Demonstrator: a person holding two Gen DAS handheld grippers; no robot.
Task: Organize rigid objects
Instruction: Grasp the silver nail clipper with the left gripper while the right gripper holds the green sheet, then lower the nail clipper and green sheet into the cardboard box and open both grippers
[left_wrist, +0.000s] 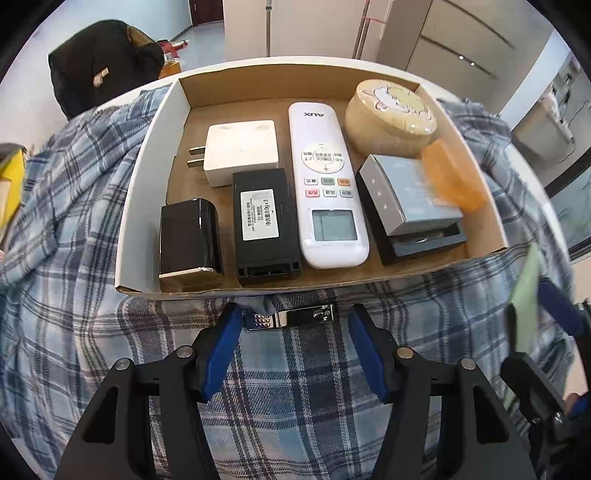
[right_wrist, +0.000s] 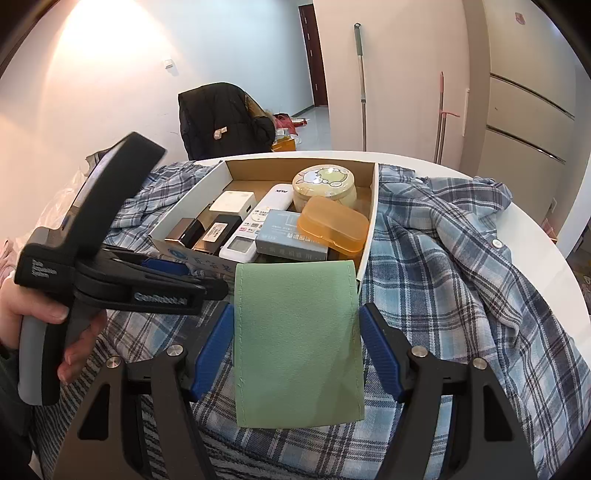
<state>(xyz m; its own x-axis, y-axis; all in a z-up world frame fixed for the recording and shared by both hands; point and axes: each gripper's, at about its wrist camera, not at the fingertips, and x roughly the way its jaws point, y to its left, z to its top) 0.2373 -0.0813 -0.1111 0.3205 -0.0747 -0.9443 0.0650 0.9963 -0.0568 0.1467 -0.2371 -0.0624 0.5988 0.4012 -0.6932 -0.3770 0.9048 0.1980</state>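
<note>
Cardboard box (left_wrist: 147, 177) is nearly full; shiny metal nail clipper (left_wrist: 291, 318) waits by its near edge between the wide-apart jaws of the left gripper (left_wrist: 291, 325), untouched; right gripper (right_wrist: 297, 332) squeezes a soft green pouch (right_wrist: 295, 343).

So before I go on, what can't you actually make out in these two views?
- Nail clipper: absent from right wrist view, behind the left gripper and green pouch.
- Pouch: cut at the left wrist view's right edge.
- Box front row: partly behind the pouch, right wrist view.
- Black case label: too small to read.
</note>
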